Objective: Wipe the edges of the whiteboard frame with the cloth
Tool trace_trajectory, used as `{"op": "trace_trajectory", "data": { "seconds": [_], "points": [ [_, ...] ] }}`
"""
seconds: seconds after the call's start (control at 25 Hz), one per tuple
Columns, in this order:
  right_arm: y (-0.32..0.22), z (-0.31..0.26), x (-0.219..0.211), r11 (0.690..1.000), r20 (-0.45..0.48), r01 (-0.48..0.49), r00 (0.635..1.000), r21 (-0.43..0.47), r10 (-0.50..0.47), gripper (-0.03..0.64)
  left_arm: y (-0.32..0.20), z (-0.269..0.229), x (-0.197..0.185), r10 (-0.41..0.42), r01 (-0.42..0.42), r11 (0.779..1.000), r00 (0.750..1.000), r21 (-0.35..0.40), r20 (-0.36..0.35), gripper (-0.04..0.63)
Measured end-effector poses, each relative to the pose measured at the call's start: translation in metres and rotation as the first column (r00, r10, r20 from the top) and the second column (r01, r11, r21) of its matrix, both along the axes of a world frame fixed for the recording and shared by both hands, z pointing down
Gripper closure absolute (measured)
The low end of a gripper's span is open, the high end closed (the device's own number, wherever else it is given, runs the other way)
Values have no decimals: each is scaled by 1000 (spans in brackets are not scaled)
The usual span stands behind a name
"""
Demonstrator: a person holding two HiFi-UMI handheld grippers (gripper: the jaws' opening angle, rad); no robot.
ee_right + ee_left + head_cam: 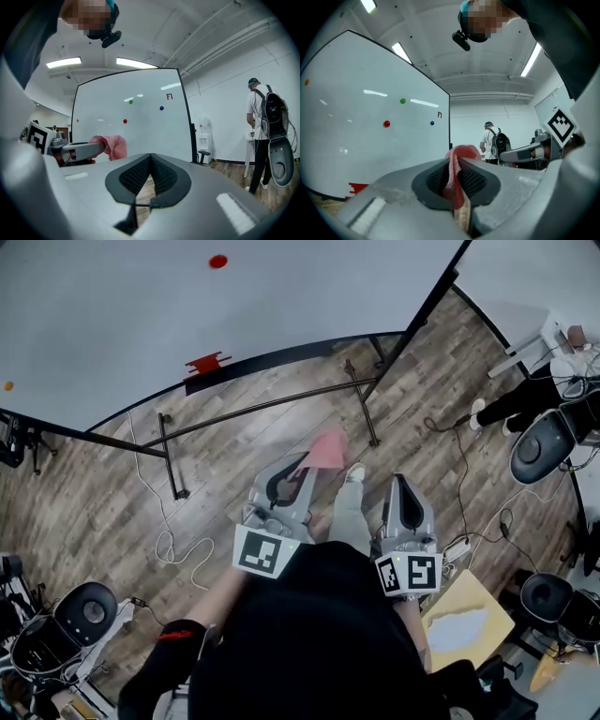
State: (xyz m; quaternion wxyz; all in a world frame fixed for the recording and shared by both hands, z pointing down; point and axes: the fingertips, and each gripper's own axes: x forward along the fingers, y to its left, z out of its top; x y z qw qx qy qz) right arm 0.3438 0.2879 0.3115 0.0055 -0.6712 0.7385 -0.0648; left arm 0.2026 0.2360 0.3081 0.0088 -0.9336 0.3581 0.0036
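A pink cloth is pinched in my left gripper, which is shut on it; the cloth runs up between the dark pads and bulges out past the tips. The whiteboard stands ahead on a wheeled stand, its black frame some way from both grippers. My right gripper is shut with nothing in it, held beside the left one. From the right gripper view the cloth and the left gripper show at left, with the whiteboard beyond.
Coloured magnets and a red eraser sit on the board. A cable lies on the wood floor. Office chairs stand at right and lower left. A person with a backpack stands at right.
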Motion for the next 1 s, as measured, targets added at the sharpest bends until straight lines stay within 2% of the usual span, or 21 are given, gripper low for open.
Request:
{"op": "trace_trajectory", "data": {
  "seconds": [0.72, 1.0],
  "points": [
    [-111, 17, 77, 997, 17, 60, 998, -46, -60, 615, -97, 22, 86, -24, 25, 997, 1000, -79, 18, 572],
    [-147, 16, 107, 994, 34, 94, 995, -58, -92, 615, -130, 18, 121, -37, 40, 996, 999, -74, 39, 572]
  ]
}}
